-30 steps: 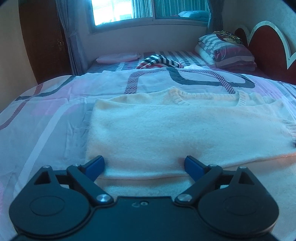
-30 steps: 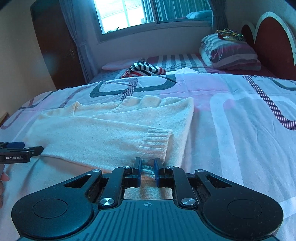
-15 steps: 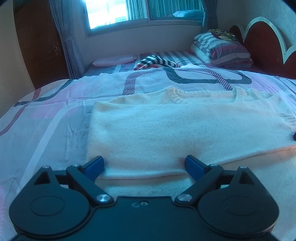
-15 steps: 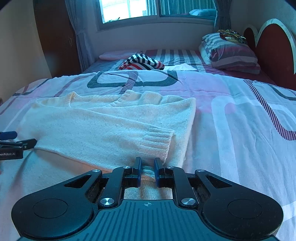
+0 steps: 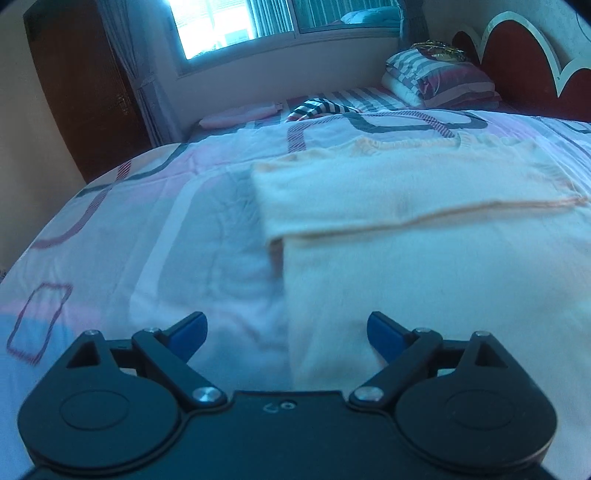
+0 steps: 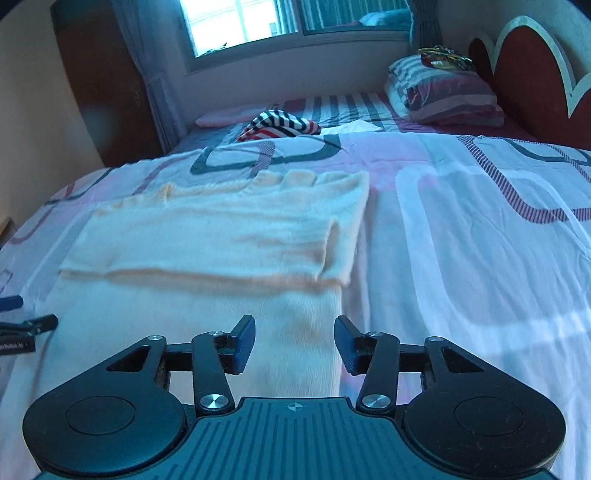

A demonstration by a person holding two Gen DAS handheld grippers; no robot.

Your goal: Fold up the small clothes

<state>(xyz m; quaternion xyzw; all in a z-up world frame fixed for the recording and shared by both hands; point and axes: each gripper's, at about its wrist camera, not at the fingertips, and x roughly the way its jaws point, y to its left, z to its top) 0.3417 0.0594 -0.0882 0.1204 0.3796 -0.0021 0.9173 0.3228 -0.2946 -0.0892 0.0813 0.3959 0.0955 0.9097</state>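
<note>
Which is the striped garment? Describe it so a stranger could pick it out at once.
Start at the window behind the bed and come down to the mattress below it. The striped garment lies crumpled there, beyond the cream sweater and left of the stacked pillows. Only it has bold black, white and red stripes in a loose heap.

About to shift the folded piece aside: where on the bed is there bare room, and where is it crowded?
Bare quilt lies right of the cream sweater, running toward the headboard, and left of it toward the bed's edge. Crowded: the far end, with the striped garment, pink pillow and stacked pillows.
</note>
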